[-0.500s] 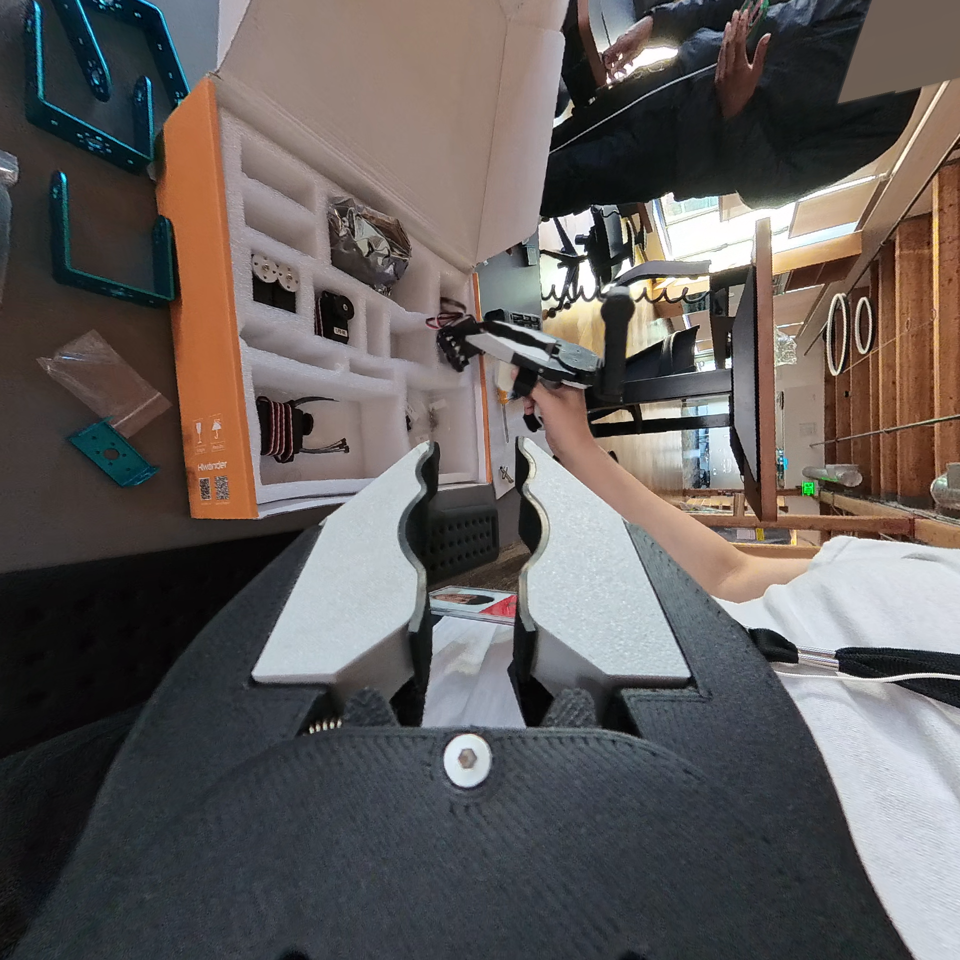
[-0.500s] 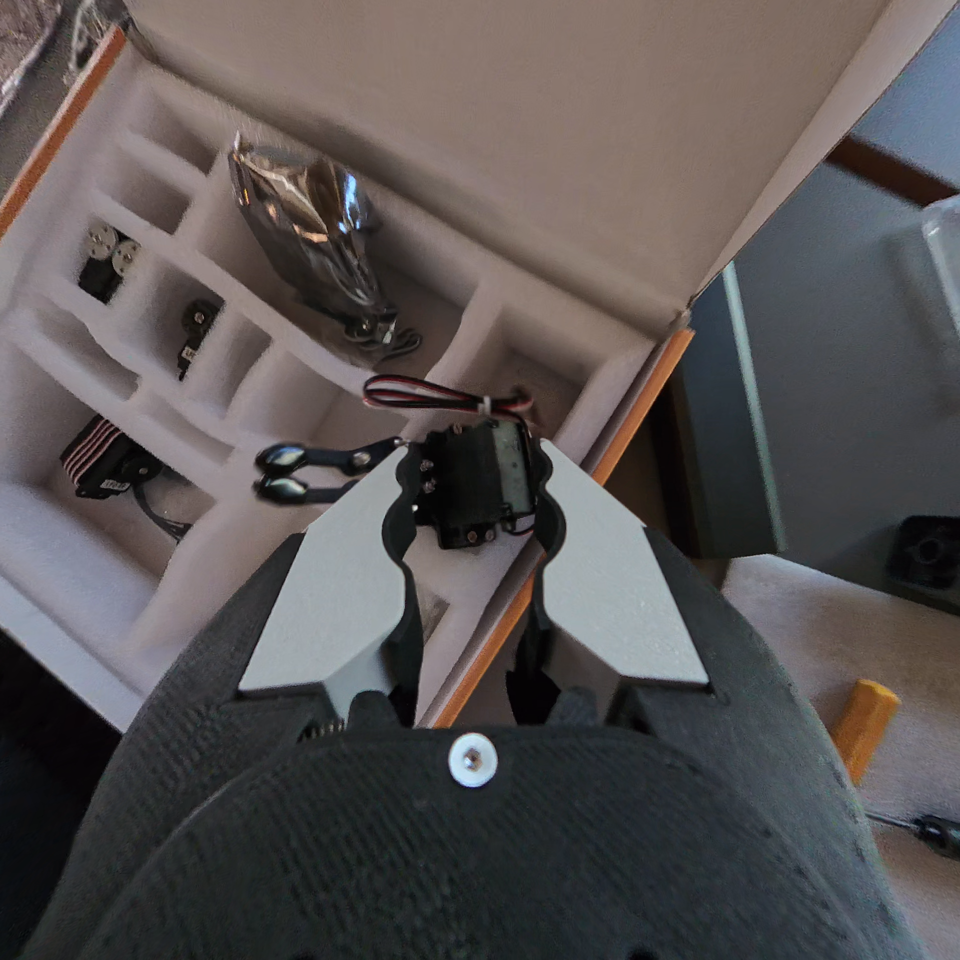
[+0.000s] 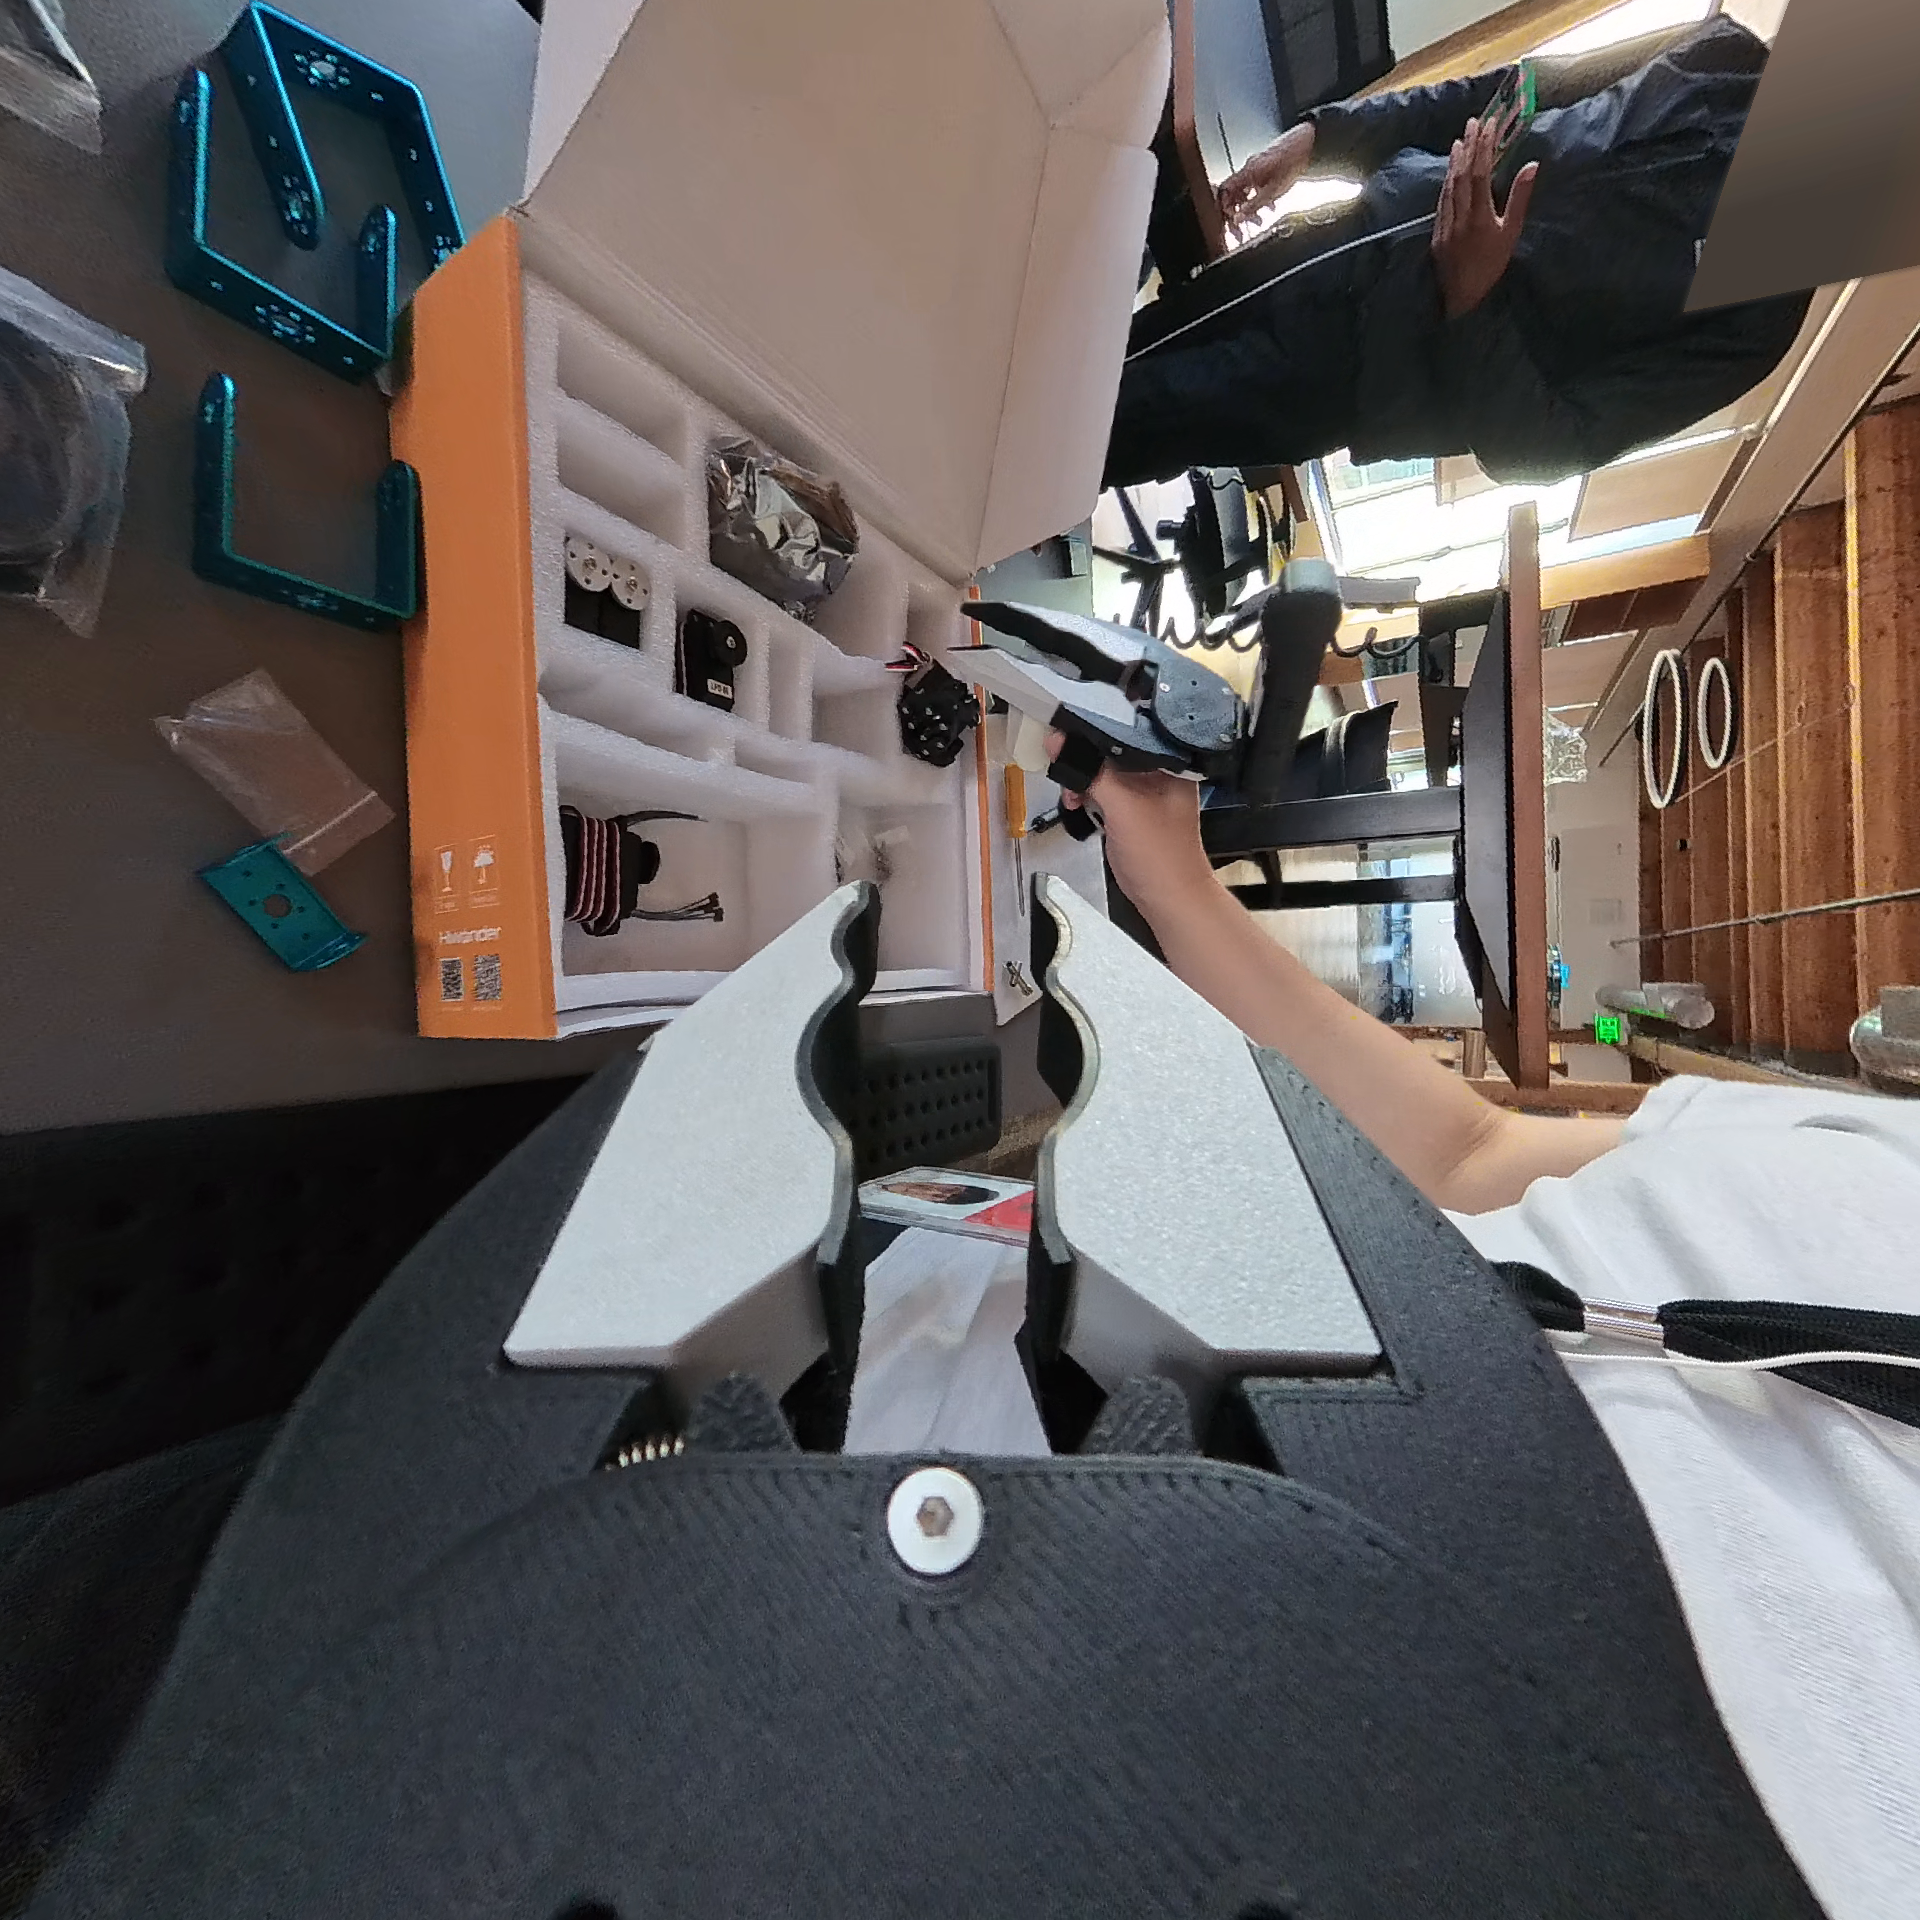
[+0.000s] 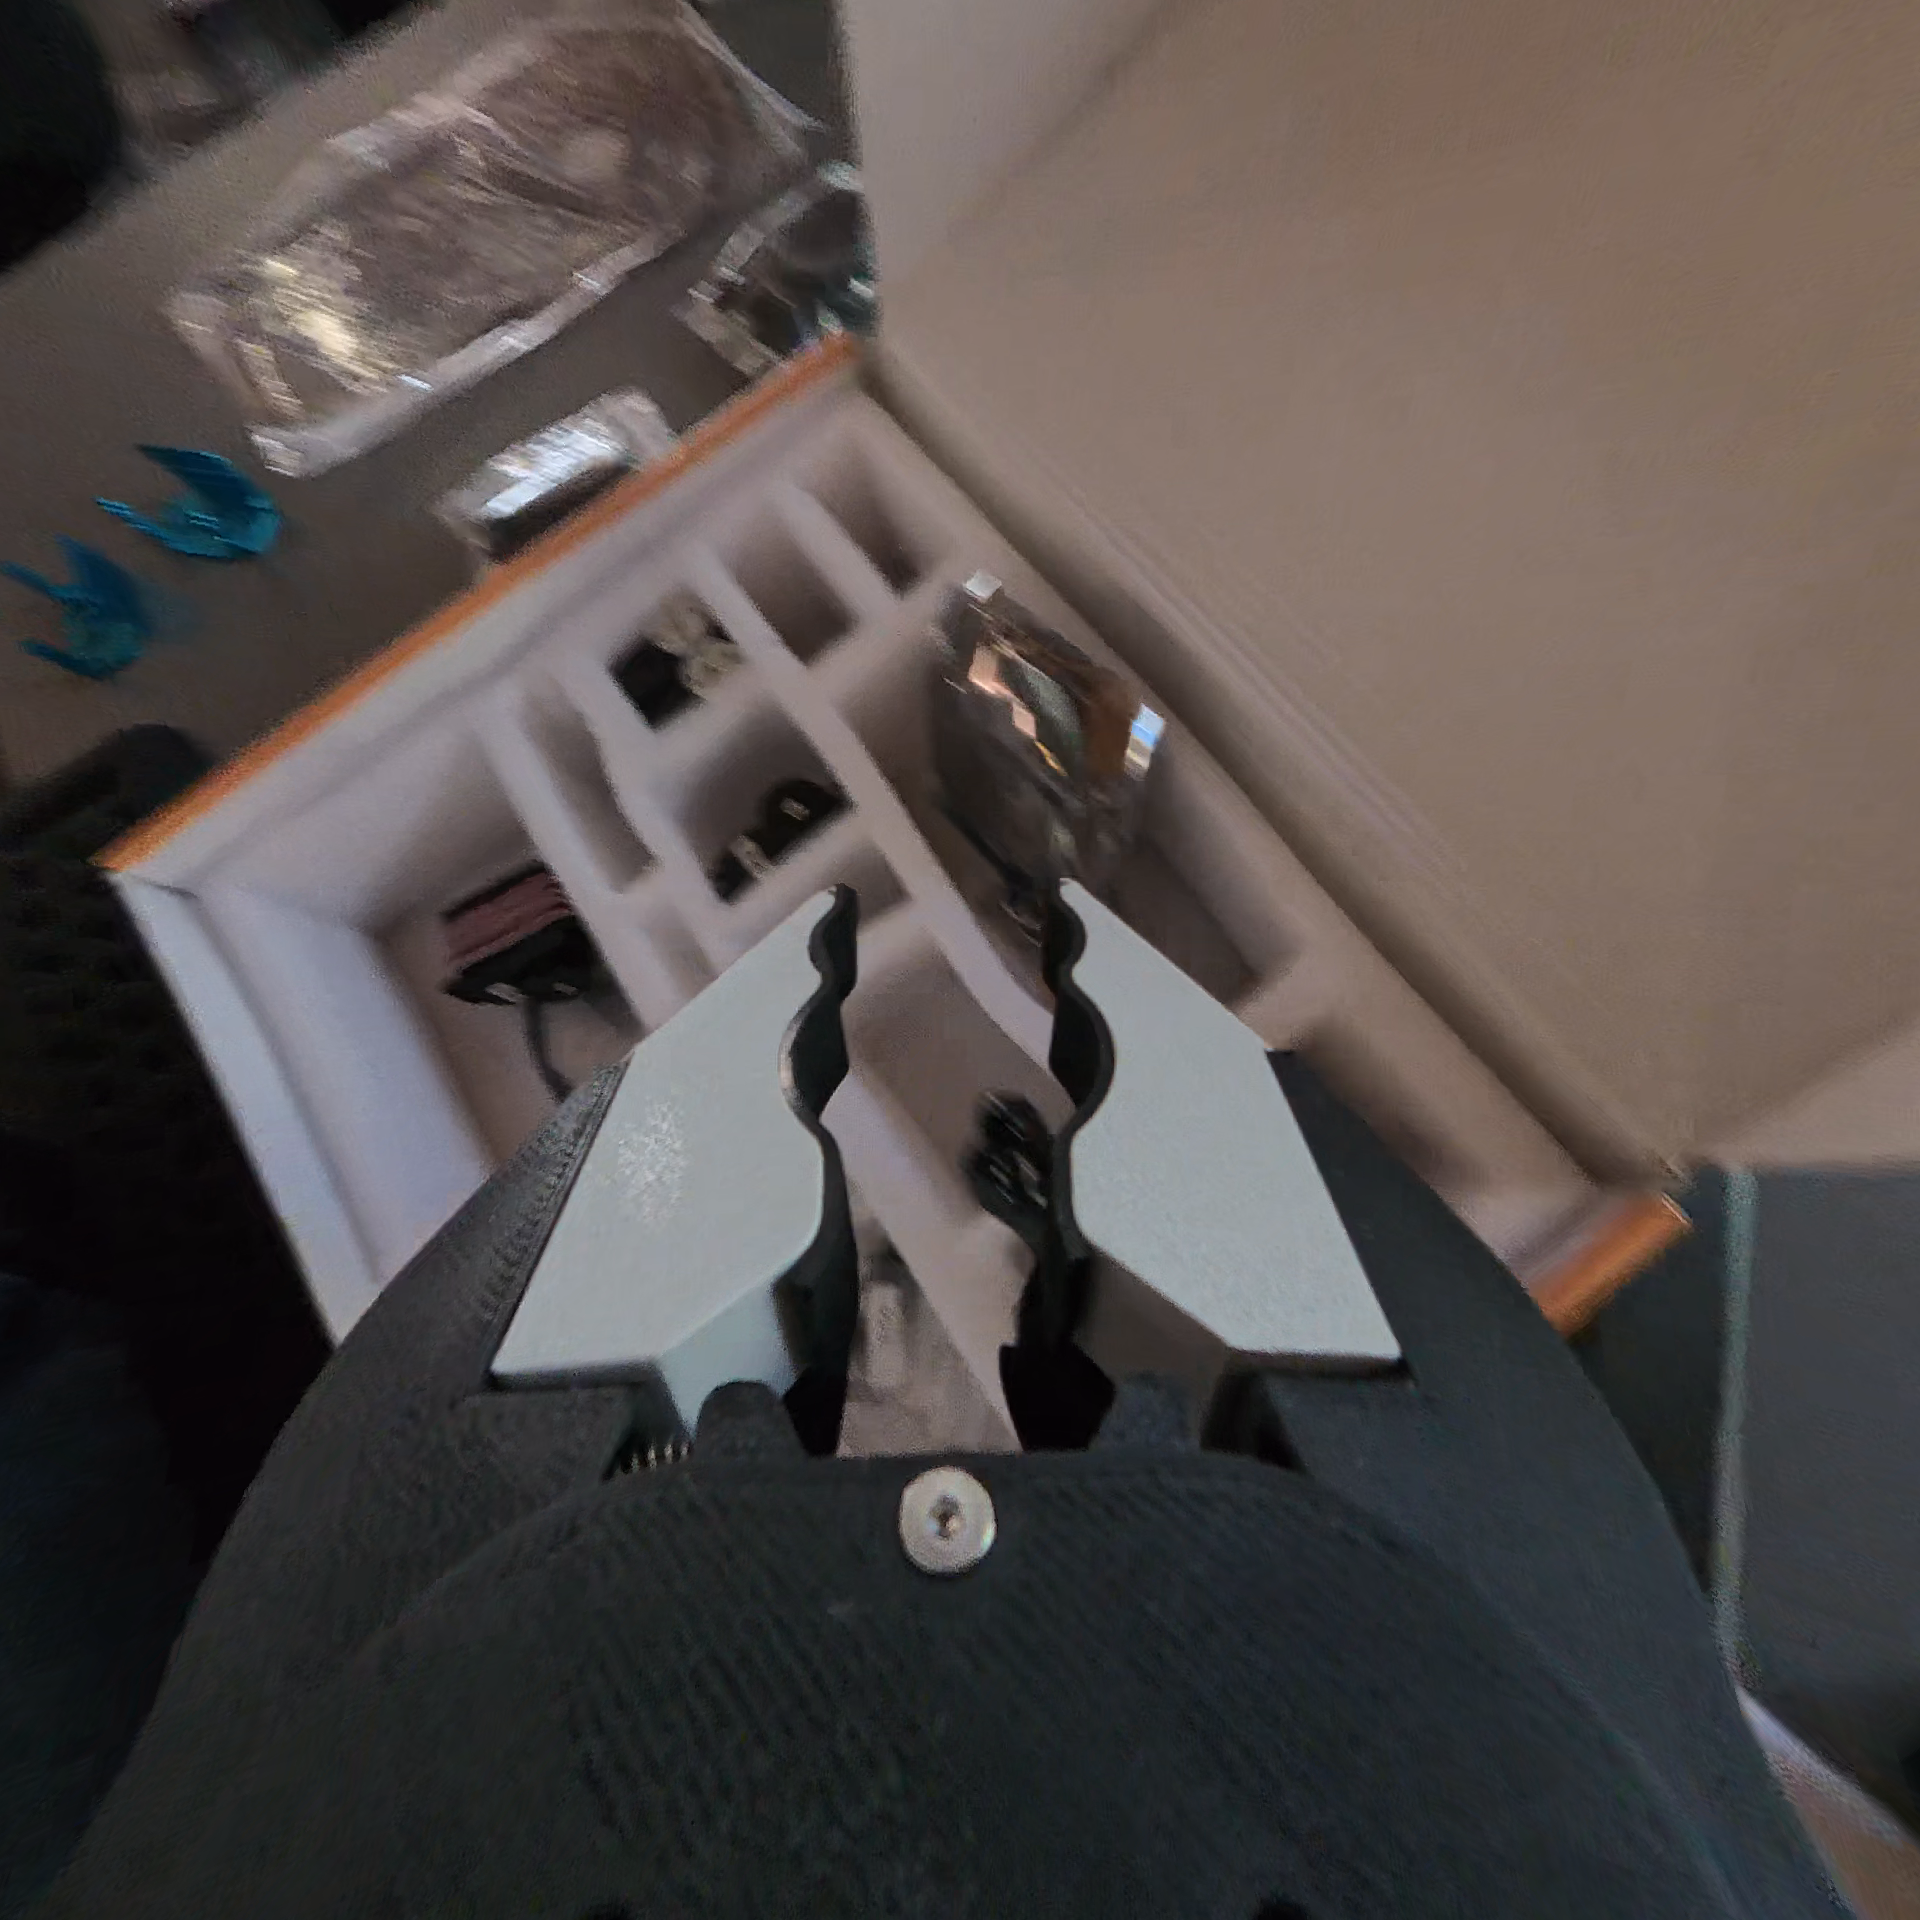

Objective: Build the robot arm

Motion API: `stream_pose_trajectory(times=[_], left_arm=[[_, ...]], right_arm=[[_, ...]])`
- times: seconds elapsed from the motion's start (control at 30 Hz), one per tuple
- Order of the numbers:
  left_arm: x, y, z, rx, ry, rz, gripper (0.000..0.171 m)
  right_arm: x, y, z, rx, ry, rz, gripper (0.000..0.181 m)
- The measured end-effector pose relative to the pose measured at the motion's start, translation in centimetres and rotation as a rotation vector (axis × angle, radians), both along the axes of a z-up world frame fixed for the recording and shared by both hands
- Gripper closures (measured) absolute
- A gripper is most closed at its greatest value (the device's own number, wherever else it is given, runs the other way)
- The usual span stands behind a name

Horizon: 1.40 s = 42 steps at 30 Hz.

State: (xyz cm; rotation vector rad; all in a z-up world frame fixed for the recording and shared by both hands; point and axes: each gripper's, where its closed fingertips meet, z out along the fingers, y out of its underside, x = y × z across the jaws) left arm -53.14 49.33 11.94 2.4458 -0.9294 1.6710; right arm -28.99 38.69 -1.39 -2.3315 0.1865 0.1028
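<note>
An open orange box (image 3: 468, 644) with a white foam insert lies on the grey table. My right gripper (image 4: 954, 904) is open and empty and hovers over the box; the view is blurred. A black servo with red-and-black wires (image 4: 1013, 1153) lies in a foam compartment below its jaws. The left wrist view shows this gripper (image 3: 966, 634) just above the servo (image 3: 935, 717), apart from it. My left gripper (image 3: 956, 894) is open and empty, held off the near edge of the box.
The foam holds a silver foil bag (image 3: 779, 530), two more servos (image 3: 608, 592), and a striped cable bundle (image 3: 603, 868). Teal metal brackets (image 3: 301, 520) and a clear plastic bag (image 3: 270, 758) lie left of the box. A yellow-handled screwdriver (image 3: 1013, 800) lies right of it. People sit behind. The gap from one gripper's tips to the other's is roughly 30 cm.
My right gripper has opened and let go of the black servo, which now lies in the foam compartment. The gripper has drawn back and swung. My left gripper has barely moved.
</note>
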Motion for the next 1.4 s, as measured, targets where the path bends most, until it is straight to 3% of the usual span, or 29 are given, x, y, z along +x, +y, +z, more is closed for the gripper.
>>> stream_pose_trajectory(times=[0.17, 0.27, 0.33, 0.47, 0.73, 0.9, 1.03, 1.17, 1.27, 1.4], left_arm=[[-0.2, 0.2, -0.5, -0.012, 0.004, 0.006, 0.145], [-0.2, 0.0, -0.2, -0.006, -0.001, -0.001, 0.145], [-0.3, -0.1, 0.0, 0.008, -0.002, -0.004, 0.145], [-1.5, 0.1, 0.0, 0.014, -0.006, 0.03, 0.145], [-3.2, 0.2, -1.2, -0.034, -0.023, 0.082, 0.144], [-2.7, 0.0, -1.2, -0.035, -0.047, 0.068, 0.145], [-2.7, -0.1, -1.5, -0.047, -0.059, 0.06, 0.145], [-3.2, 0.2, -1.6, -0.046, -0.065, 0.061, 0.145], [-3.6, 0.5, -1.7, -0.054, -0.066, 0.057, 0.145], [-3.8, 1.0, -2.2, -0.056, -0.063, 0.033, 0.146]], right_arm=[[-6.1, 7.4, 0.1, 0.058, 0.039, 0.23, 0.155], [-8.0, 10.9, -2.9, -0.028, -0.022, 0.372, 0.156], [-8.1, 11.7, -5.0, -0.136, -0.062, 0.419, 0.156], [-8.6, 12.3, -6.6, -0.225, -0.041, 0.47, 0.161], [-8.5, 12.3, -7.5, -0.381, -0.158, 0.51, 0.162], [-8.7, 11.1, -7.4, -0.53, -0.057, 0.411, 0.158], [-8.7, 11.9, -7.4, -0.503, 0.026, 0.302, 0.158], [-8.6, 12.1, -7.7, -0.503, -0.051, 0.223, 0.16], [-9.0, 12.3, -8.1, -0.483, -0.11, 0.12, 0.151], [-8.9, 12.7, -8.2, -0.429, -0.077, 0.038, 0.151]])
